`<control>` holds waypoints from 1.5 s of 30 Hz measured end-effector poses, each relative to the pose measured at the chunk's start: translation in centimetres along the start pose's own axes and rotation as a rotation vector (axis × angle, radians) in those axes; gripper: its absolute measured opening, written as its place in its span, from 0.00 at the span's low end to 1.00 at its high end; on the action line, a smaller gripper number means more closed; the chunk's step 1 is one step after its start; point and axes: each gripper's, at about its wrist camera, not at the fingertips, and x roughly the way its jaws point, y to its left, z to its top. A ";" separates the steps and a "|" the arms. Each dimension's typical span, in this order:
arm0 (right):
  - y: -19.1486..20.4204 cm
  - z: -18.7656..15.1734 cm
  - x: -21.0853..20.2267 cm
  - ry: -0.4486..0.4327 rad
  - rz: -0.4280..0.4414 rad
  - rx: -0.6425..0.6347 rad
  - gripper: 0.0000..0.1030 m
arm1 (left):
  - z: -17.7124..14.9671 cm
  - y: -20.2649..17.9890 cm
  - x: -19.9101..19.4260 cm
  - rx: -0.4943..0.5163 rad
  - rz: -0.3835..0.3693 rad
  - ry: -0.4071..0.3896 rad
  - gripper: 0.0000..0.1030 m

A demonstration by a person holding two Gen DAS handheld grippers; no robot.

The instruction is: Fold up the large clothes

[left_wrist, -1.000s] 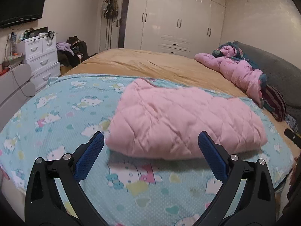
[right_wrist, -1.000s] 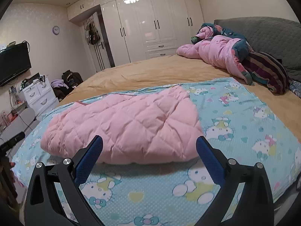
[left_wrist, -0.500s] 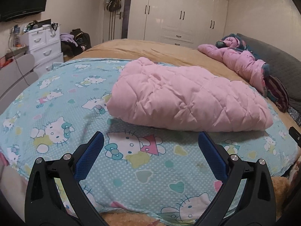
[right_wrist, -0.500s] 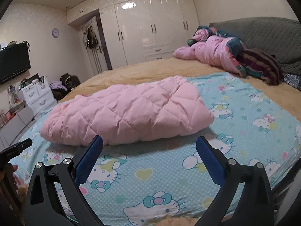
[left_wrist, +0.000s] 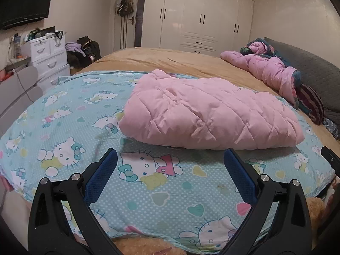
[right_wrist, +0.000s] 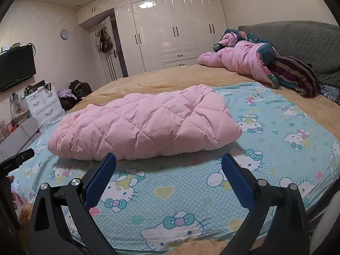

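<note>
While the pink quilted garment (left_wrist: 204,114) lies folded on the bed's cartoon-print sheet (left_wrist: 63,131), left hand-held gripper (left_wrist: 170,163) is released, clear | right view: right hand-held gripper (right_wrist: 169,163) released, near garment (right_wrist: 144,125); judgement: inspect edges, press flat.

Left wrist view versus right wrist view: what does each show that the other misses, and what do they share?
Only the left wrist view shows the left claw, open and empty, and the tip of the other claw at its right edge.

Only the right wrist view shows the right claw, also open and empty, and the full headboard.

Both show the folded pink quilted jacket lying on the cartoon cat sheet, apart from either claw, the second pink jacket bunched near the headboard, the white wardrobe, the television and the wall clock.
</note>
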 end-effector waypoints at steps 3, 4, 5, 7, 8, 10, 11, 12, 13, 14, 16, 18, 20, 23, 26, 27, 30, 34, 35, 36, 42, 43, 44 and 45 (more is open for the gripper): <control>0.3 0.0 0.1 0.008 0.004 -0.005 0.96 | 0.1 0.0 -0.1 -0.001 0.004 0.002 0.91; 0.3 -0.1 0.2 0.010 0.007 -0.006 0.96 | 0.1 0.0 -0.2 -0.001 0.005 0.001 0.91; 0.3 -0.1 0.2 0.013 0.006 -0.009 0.96 | 0.1 0.0 -0.1 0.000 0.008 0.001 0.91; 0.4 -0.1 0.3 0.017 0.006 -0.013 0.96 | 0.2 0.0 -0.1 0.001 0.016 0.003 0.91; 0.4 -0.2 0.4 0.019 0.005 -0.014 0.96 | 0.2 0.0 0.0 0.001 0.023 0.006 0.91; 0.4 -0.2 0.4 0.020 0.003 -0.015 0.96 | 0.2 0.1 0.0 0.000 0.026 0.009 0.91; 0.5 -0.2 0.5 0.022 0.003 -0.015 0.96 | 0.2 0.1 0.0 0.000 0.026 0.010 0.91; 0.4 -0.2 0.5 0.022 0.001 -0.015 0.96 | 0.2 0.1 0.1 0.001 0.025 0.010 0.91; 0.4 -0.2 0.5 0.023 0.002 -0.015 0.96 | 0.2 0.1 0.1 0.002 0.026 0.010 0.91; 0.4 -0.2 0.5 0.023 0.002 -0.016 0.96 | 0.2 0.1 0.1 0.002 0.026 0.011 0.91; 0.4 -0.3 0.5 0.025 0.000 -0.018 0.96 | 0.1 0.1 0.1 0.004 0.028 0.012 0.91; 0.4 -0.3 0.6 0.025 0.001 -0.018 0.96 | 0.1 0.1 0.1 0.004 0.027 0.013 0.91; 0.4 -0.3 0.6 0.025 -0.001 -0.017 0.96 | 0.1 0.1 0.1 0.005 0.029 0.012 0.91; 0.4 -0.4 0.6 0.026 -0.002 -0.014 0.96 | 0.1 0.1 0.1 0.003 0.028 0.012 0.91; 0.4 -0.4 0.6 0.025 -0.003 -0.015 0.96 | 0.1 0.1 0.2 0.005 0.029 0.013 0.91; 0.4 -0.4 0.6 0.025 -0.003 -0.015 0.96 | 0.2 0.1 0.2 0.005 0.029 0.013 0.91; 0.3 -0.4 0.6 0.026 -0.004 -0.015 0.96 | 0.0 0.2 0.2 0.005 0.030 0.013 0.91; 0.3 -0.4 0.7 0.027 -0.004 -0.016 0.96 | 0.0 0.2 0.2 0.006 0.031 0.014 0.91; 0.3 -0.4 0.7 0.028 -0.003 -0.015 0.96 | -0.1 0.3 0.2 0.007 0.032 0.015 0.91; 0.2 -0.4 0.7 0.028 -0.004 -0.015 0.96 | 0.0 0.2 0.2 0.005 0.031 0.015 0.91; 0.0 -0.4 0.7 0.031 -0.005 -0.013 0.96 | 0.0 0.2 0.2 0.006 0.031 0.013 0.91; -0.1 -0.4 0.7 0.032 -0.005 -0.012 0.96 | -0.1 0.2 0.2 0.007 0.032 0.012 0.91; -0.1 -0.4 0.7 0.031 -0.005 -0.013 0.96 | -0.1 0.2 0.2 0.008 0.032 0.013 0.91; 0.0 -0.4 0.7 0.031 -0.004 -0.013 0.96 | 0.0 0.1 0.2 0.007 0.031 0.014 0.91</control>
